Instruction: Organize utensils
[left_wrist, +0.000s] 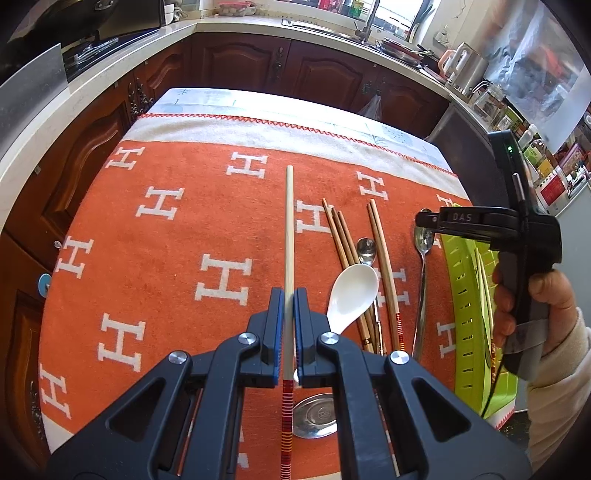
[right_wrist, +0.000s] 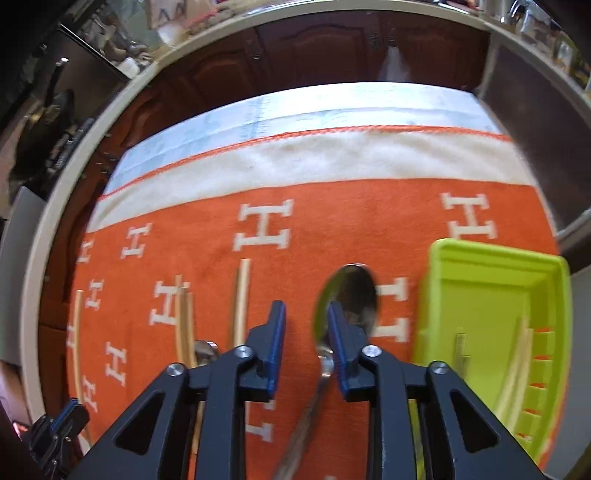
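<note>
My left gripper (left_wrist: 289, 297) is shut on a pale chopstick (left_wrist: 289, 221) with a red-striped end, which points away over the orange cloth (left_wrist: 166, 258). My right gripper (right_wrist: 306, 308) stands open above a long metal spoon (right_wrist: 347, 291). The spoon's bowl lies just past the right finger and its handle runs back between the jaws, with the pads apart from it. In the left wrist view a hand holds the right gripper (left_wrist: 423, 223) over that spoon (left_wrist: 423, 258). A green basket (right_wrist: 480, 258) at the right holds pale chopsticks (right_wrist: 517, 354).
On the cloth lie a white ceramic spoon (left_wrist: 354, 291), brown chopsticks (left_wrist: 341, 240), a striped-end pair (left_wrist: 384, 266), a small metal spoon (left_wrist: 366, 249) and a small metal dish (left_wrist: 316, 415). Dark wooden cabinets (left_wrist: 240, 62) and a pale counter ring the table.
</note>
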